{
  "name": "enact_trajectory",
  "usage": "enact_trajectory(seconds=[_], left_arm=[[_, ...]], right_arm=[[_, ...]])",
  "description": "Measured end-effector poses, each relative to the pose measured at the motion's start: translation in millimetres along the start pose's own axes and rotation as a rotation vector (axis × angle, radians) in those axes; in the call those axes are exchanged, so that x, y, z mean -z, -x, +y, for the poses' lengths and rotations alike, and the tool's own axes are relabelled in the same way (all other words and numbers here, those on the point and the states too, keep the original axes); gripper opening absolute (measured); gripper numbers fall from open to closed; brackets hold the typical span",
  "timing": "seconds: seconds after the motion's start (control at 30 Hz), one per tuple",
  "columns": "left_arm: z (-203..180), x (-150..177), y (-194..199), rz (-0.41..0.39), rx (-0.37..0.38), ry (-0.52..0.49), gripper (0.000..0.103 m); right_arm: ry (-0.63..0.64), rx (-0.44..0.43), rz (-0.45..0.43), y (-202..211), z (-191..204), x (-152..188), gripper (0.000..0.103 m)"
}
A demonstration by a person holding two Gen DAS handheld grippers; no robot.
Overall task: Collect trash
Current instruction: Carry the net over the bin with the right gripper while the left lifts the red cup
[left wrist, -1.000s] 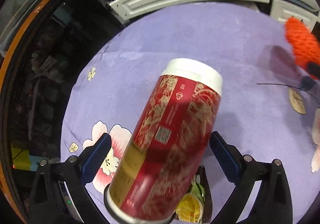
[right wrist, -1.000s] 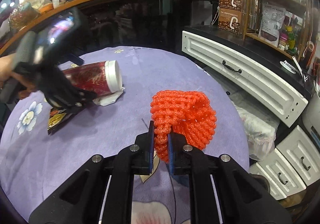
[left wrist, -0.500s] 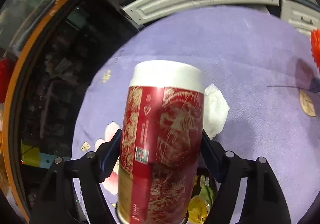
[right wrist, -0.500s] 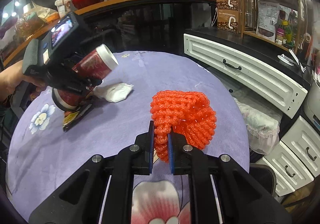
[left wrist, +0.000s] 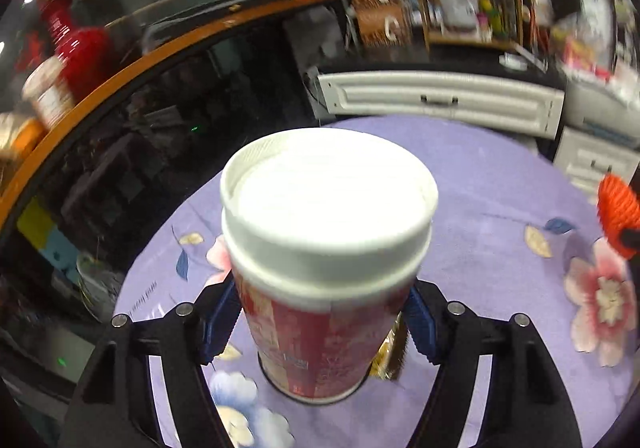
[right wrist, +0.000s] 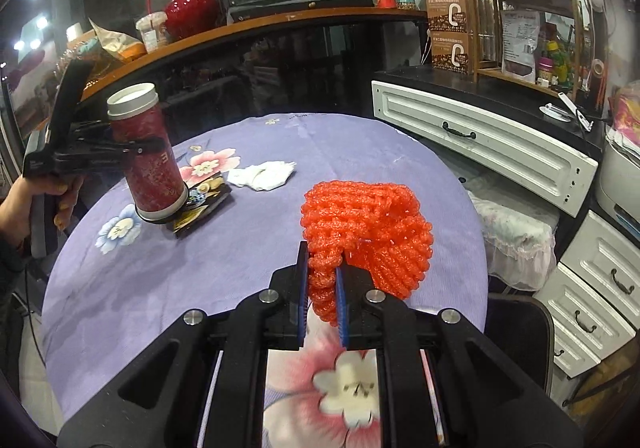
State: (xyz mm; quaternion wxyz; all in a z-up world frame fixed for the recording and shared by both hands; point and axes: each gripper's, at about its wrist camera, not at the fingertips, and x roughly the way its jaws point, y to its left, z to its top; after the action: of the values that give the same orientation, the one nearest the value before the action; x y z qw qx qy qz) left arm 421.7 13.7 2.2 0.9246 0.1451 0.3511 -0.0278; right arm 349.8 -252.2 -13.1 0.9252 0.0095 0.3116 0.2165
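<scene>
A red canister with a white lid (left wrist: 328,248) stands nearly upright just above the purple flowered tablecloth (left wrist: 492,248). My left gripper (left wrist: 320,312) is shut on its body, a blue pad pressed to each side. In the right wrist view, a hand holds that gripper (right wrist: 120,148) with the canister (right wrist: 148,160) at the table's left. My right gripper (right wrist: 322,288) is shut on an orange foam net (right wrist: 368,224), lifted over the near right of the table. A crumpled white tissue (right wrist: 262,174) and a dark snack wrapper (right wrist: 204,204) lie beside the canister.
A wood-topped dark counter (right wrist: 280,20) curves behind the table, carrying a red vase (right wrist: 186,4) and jars. White drawer cabinets (right wrist: 480,144) stand to the right. A chair with a lace cushion (right wrist: 508,232) sits at the table's right edge.
The left gripper closed on the lying canister, lifted it and turned it upright, uncovering the tissue. The right gripper drew back toward the near table edge with the orange net still held.
</scene>
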Motion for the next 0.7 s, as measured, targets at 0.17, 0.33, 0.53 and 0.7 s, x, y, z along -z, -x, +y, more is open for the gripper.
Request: enact_trajectory(seconds=[0.17,0.33,0.53,0.7], left_arm=[[-9,18,33,-0.078,-0.018,0.002,0.07],[-20,30,73,-0.135,0.038,0.028,0.07],[-61,43,116,-0.219,0.123,0.031,0.07],[-107,43,140,-0.281,0.196,-0.004,0.07]], right_arm=[[-0.006,-0.001,-0.021,26,5,15,0.012],[-0.032,0.007,-0.04,53,-3,36,0.012],[-0.103,0.051,-0.051,82,-33,68,0.012],[-0.163,0.1,-0.038,102,-65,95,0.012]])
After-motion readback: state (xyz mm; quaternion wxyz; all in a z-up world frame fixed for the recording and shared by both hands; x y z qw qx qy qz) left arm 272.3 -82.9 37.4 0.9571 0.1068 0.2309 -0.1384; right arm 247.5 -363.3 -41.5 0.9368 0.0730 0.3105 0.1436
